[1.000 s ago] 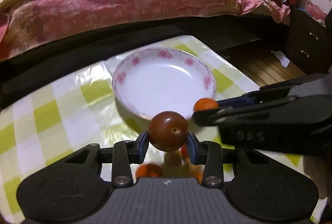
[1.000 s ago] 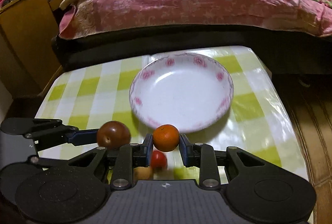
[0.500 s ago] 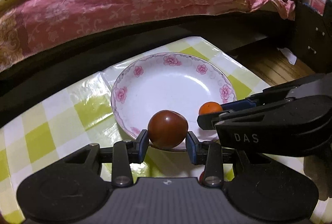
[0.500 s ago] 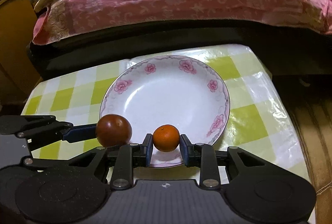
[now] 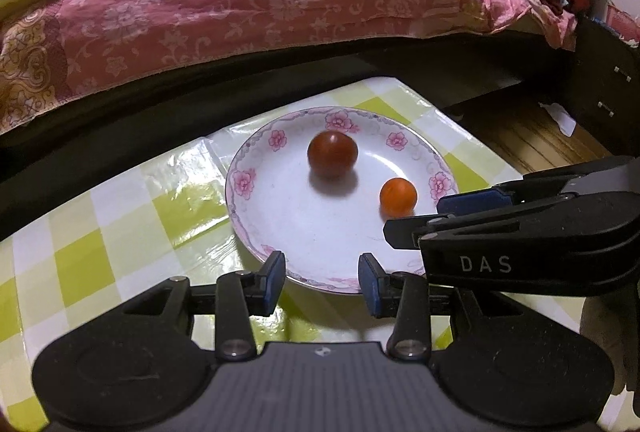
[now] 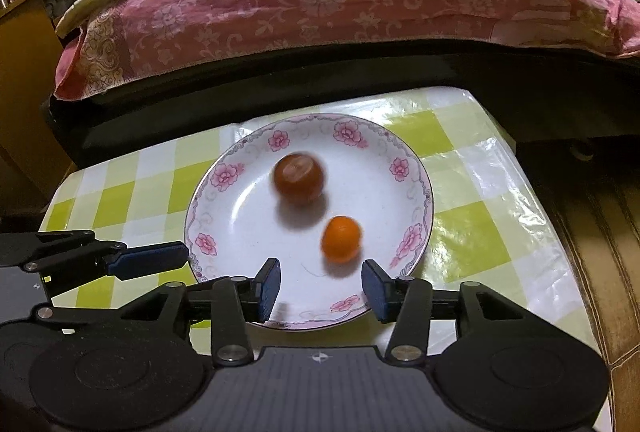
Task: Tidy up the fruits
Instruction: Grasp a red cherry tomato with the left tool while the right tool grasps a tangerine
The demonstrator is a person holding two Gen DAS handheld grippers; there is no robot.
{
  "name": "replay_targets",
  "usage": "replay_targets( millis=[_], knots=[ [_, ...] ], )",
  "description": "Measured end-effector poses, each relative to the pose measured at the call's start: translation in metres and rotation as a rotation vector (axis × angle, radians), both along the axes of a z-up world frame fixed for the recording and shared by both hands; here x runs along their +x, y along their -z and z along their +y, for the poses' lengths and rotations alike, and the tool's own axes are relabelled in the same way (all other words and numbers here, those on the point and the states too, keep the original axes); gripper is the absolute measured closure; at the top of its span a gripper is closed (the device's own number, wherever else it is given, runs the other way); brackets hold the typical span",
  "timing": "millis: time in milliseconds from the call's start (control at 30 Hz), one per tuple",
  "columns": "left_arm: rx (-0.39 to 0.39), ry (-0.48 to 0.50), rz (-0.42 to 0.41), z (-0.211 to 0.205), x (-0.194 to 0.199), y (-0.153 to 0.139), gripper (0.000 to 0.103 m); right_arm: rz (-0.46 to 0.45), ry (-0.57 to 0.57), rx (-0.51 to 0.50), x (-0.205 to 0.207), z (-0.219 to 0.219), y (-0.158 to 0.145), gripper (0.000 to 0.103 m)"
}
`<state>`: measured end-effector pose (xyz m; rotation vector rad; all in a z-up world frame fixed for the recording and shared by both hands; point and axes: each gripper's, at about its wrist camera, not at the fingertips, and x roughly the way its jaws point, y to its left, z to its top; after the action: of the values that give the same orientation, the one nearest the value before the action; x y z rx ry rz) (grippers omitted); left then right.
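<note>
A white plate with pink flowers (image 5: 276, 208) (image 6: 224, 216) sits on the green-checked table. A dark red round fruit (image 5: 332, 154) (image 6: 299, 178) and a small orange fruit (image 5: 398, 196) (image 6: 341, 239) lie loose in the plate, both blurred. My left gripper (image 5: 322, 282) is open and empty over the plate's near rim. My right gripper (image 6: 320, 286) is open and empty at the near rim, just behind the orange fruit. In the left wrist view the right gripper's fingers (image 5: 476, 200) show at the right. In the right wrist view the left gripper's fingers (image 6: 152, 258) show at the left.
A bed with a pink floral quilt (image 5: 260, 0) (image 6: 340, 0) runs along the table's far side on a dark frame. A wooden cabinet (image 6: 24, 80) stands far left. Wood floor (image 5: 532, 136) lies beyond the table's right edge.
Both grippers have opened and let go of their fruits. The dark red fruit and the orange one now lie in the plate, still rolling. Both grippers have drawn back a little.
</note>
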<state>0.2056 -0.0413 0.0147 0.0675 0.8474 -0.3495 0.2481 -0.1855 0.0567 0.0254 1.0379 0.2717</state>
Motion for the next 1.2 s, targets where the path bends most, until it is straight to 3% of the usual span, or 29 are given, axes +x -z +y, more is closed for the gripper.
replay_targets(
  millis=[533,833,1200],
  knots=[
    [-0.048,-0.010,0.042,0.027,-0.034,-0.013,0.054,-0.018,-0.066,0.009,-0.034,0.003,-0.021,0.060],
    [-0.063,0.035,0.055,0.038,-0.063,-0.020,0.054,0.027,-0.149,0.015,-0.073,0.007,-0.021,0.060],
    [-0.023,0.081,0.129,0.047,-0.096,-0.001,0.054,0.092,-0.229,0.002,-0.102,0.014,-0.005,0.061]
  ],
)
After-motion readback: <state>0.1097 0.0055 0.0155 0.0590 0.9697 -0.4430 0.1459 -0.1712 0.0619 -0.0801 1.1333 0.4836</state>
